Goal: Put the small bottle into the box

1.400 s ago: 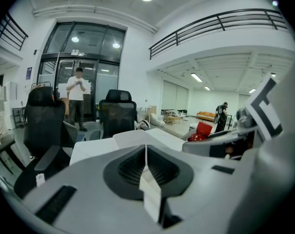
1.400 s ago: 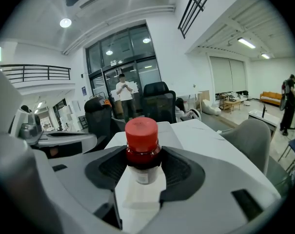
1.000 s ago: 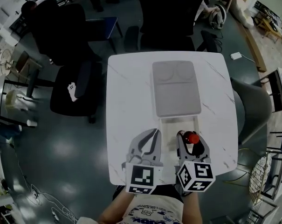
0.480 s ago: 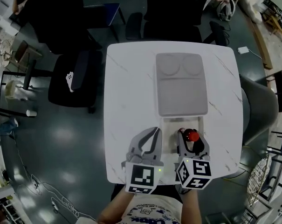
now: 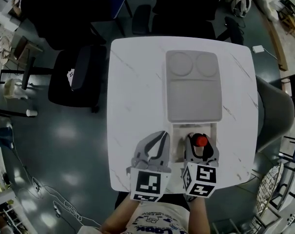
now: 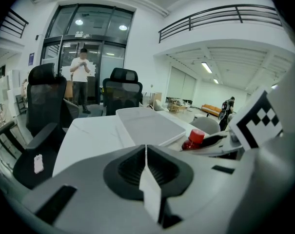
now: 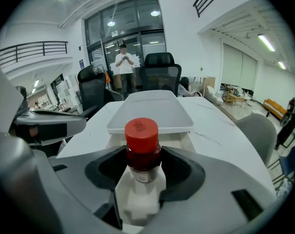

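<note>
Two tongs: left tongs (image 5: 157, 141) sat shut, empty; right tongs (image 7: 145, 172) gripped the small bottle (image 7: 142, 135), seemingly over the box (image 5: 176, 139); lowering and releasing likely remained.

The left gripper (image 5: 162, 135) and right gripper (image 5: 201, 140) are grey with dark ridged pads. Each has 1 cube (image 5: 148, 184) with black and white squares. The person's shirt (image 5: 157, 224) is white with blue print.
</note>
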### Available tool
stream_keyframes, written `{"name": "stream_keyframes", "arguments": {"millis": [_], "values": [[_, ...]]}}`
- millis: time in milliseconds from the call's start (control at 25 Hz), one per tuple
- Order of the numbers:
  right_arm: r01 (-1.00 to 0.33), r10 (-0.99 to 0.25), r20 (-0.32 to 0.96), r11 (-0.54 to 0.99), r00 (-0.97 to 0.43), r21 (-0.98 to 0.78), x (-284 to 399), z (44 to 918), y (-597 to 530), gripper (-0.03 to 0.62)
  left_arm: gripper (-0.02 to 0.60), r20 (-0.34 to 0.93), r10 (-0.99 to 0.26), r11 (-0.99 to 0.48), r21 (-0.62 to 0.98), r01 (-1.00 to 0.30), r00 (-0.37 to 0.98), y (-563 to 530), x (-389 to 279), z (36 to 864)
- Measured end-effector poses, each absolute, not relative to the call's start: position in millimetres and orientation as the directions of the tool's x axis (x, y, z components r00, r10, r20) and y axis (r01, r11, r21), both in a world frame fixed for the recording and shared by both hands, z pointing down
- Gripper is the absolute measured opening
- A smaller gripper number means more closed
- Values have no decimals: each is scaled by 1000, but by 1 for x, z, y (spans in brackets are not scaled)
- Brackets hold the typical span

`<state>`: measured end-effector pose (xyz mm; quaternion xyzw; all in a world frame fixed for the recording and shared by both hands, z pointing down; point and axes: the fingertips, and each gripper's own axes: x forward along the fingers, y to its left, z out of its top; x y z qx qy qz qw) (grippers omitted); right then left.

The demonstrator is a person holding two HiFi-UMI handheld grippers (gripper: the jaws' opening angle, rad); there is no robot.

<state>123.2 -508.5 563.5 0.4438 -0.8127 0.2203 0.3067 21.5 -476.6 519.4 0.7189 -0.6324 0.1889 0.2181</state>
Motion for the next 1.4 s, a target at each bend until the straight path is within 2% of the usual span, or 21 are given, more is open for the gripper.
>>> {"name": "stream_keyframes", "arguments": {"millis": [520, 1000, 1400], "values": [[-828, -528, 799, 557, -288, 70, 115, 582, -505, 229, 20, 552, -823, -109, 85, -990, 137, -472, 19, 521], [-827, -523, 785, 561, -331, 25, 114, 579, -501, 244, 20, 542, -829, -112, 81, -990, 138, -468, 16, 516], [-865, -602, 717, 501, -351, -2, 124, 544, -491, 253, 20, 502, -853, -130, 62, -990, 144, -461, 19, 496]]}}
